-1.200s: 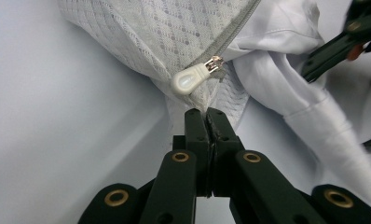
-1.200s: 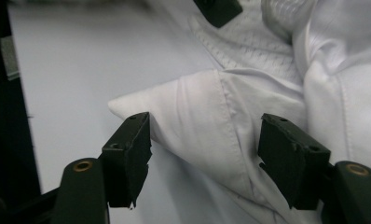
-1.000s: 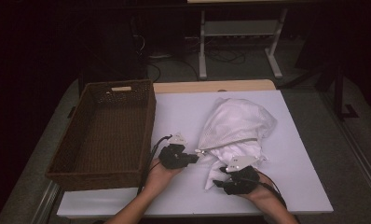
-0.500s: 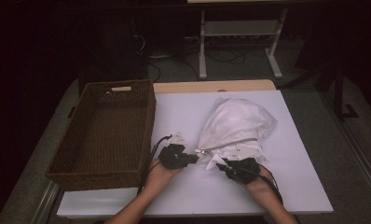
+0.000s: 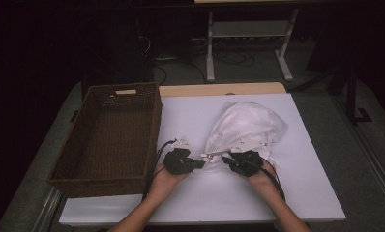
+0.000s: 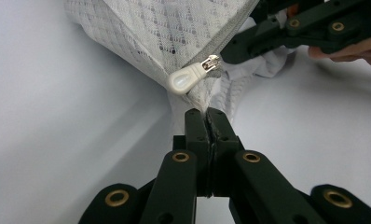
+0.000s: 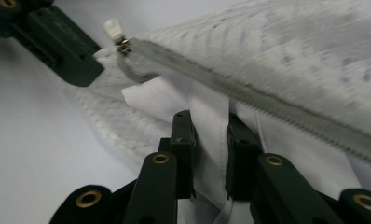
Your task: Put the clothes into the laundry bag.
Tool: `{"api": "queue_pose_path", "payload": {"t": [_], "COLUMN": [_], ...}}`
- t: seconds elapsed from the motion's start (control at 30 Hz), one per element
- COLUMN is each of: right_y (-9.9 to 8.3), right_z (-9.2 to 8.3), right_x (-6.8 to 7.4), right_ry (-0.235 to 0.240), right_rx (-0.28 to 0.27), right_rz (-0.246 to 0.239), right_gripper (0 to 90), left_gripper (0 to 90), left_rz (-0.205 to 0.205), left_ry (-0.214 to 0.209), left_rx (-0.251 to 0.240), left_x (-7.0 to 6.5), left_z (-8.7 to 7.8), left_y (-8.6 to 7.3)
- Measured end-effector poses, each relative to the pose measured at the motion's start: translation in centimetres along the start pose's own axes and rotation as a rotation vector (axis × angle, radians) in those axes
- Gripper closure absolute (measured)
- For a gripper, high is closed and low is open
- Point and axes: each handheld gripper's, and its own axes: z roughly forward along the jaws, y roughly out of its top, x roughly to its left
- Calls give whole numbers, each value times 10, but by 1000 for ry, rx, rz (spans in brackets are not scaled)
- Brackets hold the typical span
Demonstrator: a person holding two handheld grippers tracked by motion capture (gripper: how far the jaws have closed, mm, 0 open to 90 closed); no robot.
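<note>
A white mesh bag point(image 5: 248, 123) with a grey zipper lies on the white table point(image 5: 190, 111), right of centre. My left gripper point(image 5: 202, 162) is at the bag's near left corner. In the left gripper view its jaws point(image 6: 207, 114) are pressed together on the mesh just below the white zipper pull point(image 6: 186, 80). My right gripper point(image 5: 224, 158) faces it from the right, close by. In the right gripper view its jaws point(image 7: 210, 121) hold a fold of white cloth point(image 7: 209, 112) under the zipper line, with the pull point(image 7: 113, 25) beyond.
A dark wicker basket point(image 5: 154, 121) stands empty along the table's left side. A wooden strip point(image 5: 219, 89) runs along the far edge, with a metal stand point(image 5: 248, 34) on the floor behind. Bare table lies in front of the hands.
My right gripper has moved up and left from the near edge to the bag's corner and closed on cloth there. The left gripper has held still.
</note>
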Motion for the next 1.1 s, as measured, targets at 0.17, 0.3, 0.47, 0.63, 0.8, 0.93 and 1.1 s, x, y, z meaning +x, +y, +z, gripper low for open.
{"api": "queue_pose_path", "payload": {"t": [0.17,0.3,0.47,0.63,0.8,0.93,1.1], "right_y": [6,8,16,20,27,32,35], "right_z": [5,10,17,25,33,41,46], "right_x": [-6,-13,-21,-28,-38,-46,-50], "right_ry": [-20,-27,-44,-71,-114,-156,-149], "right_rx": [-8,-29,-26,-33,-33,-31,-28], "right_rz": [5,18,28,35,56,70,89], "right_gripper": [764,765,766,770,772,773,755], "left_gripper": [894,895,896,899,900,900,899], "left_rz": [-3,-11,-17,-24,-27,-17,-35], "left_ry": [0,-3,-8,-17,-50,-60,-59], "left_rx": [-1,0,-4,-6,-12,-21,-37], "left_x": [0,0,-1,-3,-9,-15,-8], "left_z": [0,0,0,1,1,1,1], "left_y": [0,0,1,2,6,8,6]}}
